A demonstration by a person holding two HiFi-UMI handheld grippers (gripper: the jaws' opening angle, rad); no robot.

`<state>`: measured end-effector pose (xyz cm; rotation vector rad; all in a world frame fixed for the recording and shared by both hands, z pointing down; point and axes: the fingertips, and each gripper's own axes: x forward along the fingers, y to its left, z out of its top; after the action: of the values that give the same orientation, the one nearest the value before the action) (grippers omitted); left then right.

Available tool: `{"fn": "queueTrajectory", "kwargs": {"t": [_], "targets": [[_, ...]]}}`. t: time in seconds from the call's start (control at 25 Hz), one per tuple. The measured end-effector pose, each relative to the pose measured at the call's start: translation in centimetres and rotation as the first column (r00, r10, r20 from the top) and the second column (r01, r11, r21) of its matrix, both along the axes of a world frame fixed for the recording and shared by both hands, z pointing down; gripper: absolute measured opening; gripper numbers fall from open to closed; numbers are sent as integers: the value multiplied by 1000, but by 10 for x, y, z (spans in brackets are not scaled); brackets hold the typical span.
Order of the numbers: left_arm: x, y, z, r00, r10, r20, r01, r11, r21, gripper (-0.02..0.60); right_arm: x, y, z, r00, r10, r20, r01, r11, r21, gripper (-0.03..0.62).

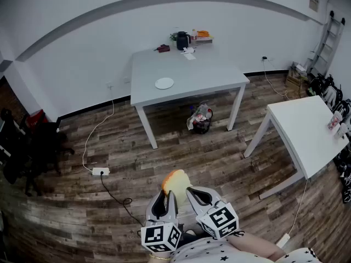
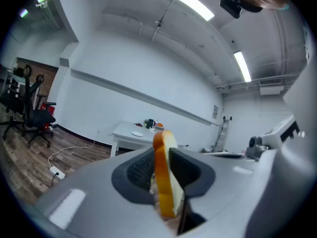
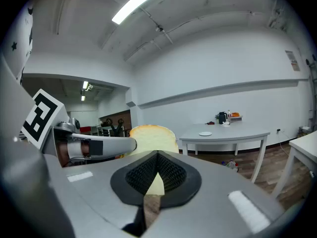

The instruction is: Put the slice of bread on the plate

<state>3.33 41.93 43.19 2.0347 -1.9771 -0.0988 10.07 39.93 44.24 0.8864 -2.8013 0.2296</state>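
Observation:
A slice of bread point(image 1: 176, 182) with an orange crust stands upright between the jaws of my left gripper point(image 1: 166, 195), which is shut on it. In the left gripper view the bread point(image 2: 163, 177) shows edge-on between the black pads. My right gripper point(image 1: 193, 192) hangs just right of the slice, shut with nothing held; in its own view the bread point(image 3: 151, 138) rises behind the closed jaws of the right gripper point(image 3: 157, 158). The white plate point(image 1: 164, 83) lies far ahead on the grey table point(image 1: 208, 73). The left gripper view shows the plate point(image 2: 137, 134) small, as does the right gripper view, plate point(image 3: 205, 133).
A black kettle point(image 1: 182, 40) and small items stand at the grey table's far edge, and a bag point(image 1: 201, 118) lies under it. A white table point(image 1: 310, 133) stands right. A power strip point(image 1: 100, 171) with cables lies on the wooden floor. Office chairs point(image 1: 22, 141) stand left.

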Motion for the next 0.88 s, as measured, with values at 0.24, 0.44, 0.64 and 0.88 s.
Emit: {"fn": "queueTrajectory", "kwargs": {"t": [0.24,0.44,0.64,0.88], "targets": [[-13,-10,5,1000,4,-7,-4,1000,-6,94,-12,-6,7,1000,4,0,-4,1000,-13,-2],[-17,-30,7,1000,2,-11,-2,1000,-9,94,-15,-25,11,1000,7,3,-7,1000,-24,-2],[-26,-72,10,1000,-12,-5,12,1000,-5,94,-26,-68,13,1000,-10,5,10,1000,-14,-2],[-37,-148,9,999,-42,0,42,999,17,94,-33,-157,3,1000,-31,-2,31,999,45,-2]]}}
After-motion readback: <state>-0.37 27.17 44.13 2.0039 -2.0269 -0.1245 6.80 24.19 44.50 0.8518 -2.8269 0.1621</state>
